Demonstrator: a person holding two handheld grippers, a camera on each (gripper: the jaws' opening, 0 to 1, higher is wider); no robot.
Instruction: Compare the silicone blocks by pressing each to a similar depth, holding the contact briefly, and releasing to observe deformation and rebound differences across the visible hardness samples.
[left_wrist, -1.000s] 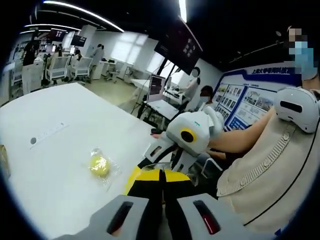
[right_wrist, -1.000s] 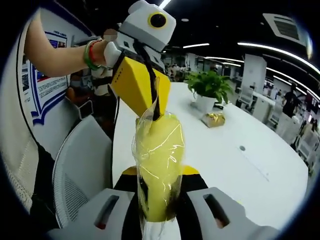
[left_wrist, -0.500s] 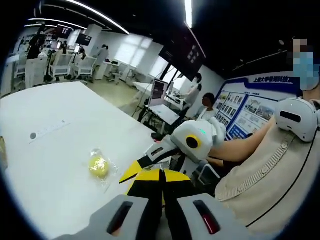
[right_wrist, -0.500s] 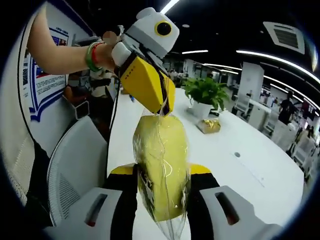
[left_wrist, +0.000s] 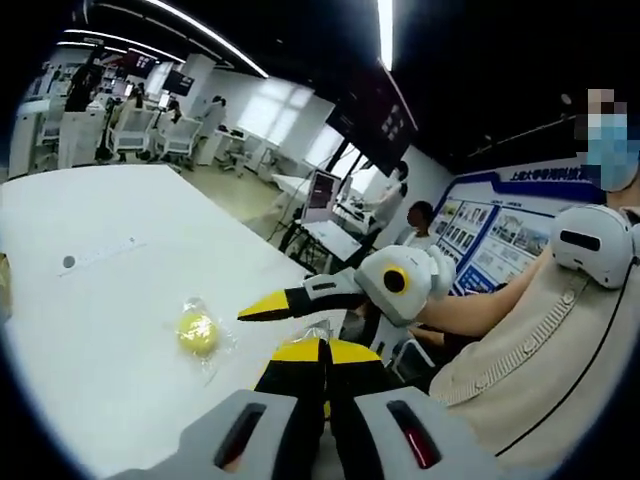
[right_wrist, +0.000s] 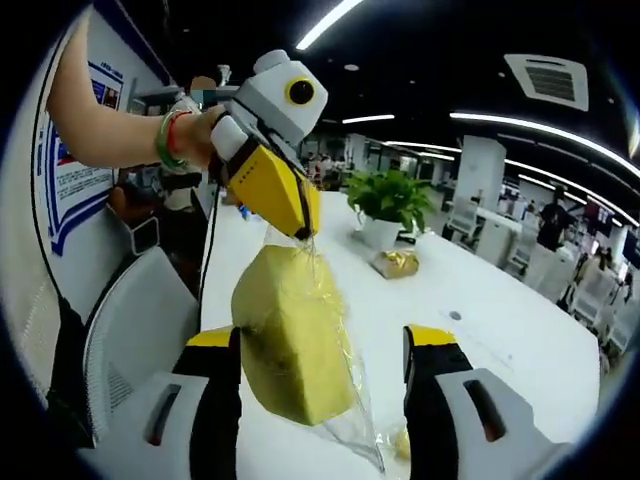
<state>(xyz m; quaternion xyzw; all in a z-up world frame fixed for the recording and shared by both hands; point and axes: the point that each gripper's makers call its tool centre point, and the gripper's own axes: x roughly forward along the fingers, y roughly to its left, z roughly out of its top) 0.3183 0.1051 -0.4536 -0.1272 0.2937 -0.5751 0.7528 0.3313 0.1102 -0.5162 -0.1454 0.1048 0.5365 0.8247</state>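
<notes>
A yellow silicone block (right_wrist: 295, 345) in a clear plastic bag hangs over the white table (right_wrist: 500, 340). My left gripper (right_wrist: 308, 228) reaches in from above and is shut on the bag's top. My right gripper (right_wrist: 322, 345) is open, one jaw on each side of the block and apart from it. In the left gripper view my left gripper (left_wrist: 322, 350) is shut with a bit of plastic bag (left_wrist: 320, 333) at its tips. The right gripper (left_wrist: 275, 303) comes in just above them. A second bagged yellow block (left_wrist: 197, 332) lies on the table (left_wrist: 90, 300).
A potted plant (right_wrist: 385, 200) and a gold-wrapped item (right_wrist: 397, 262) stand further along the table. A white mesh chair (right_wrist: 130, 340) is at the table's left edge. A person in a beige top (left_wrist: 530, 340) is close on the right. Desks and people fill the background.
My right gripper's jaws have spread apart and let go of the bagged block. The block now hangs from the left gripper by its bag.
</notes>
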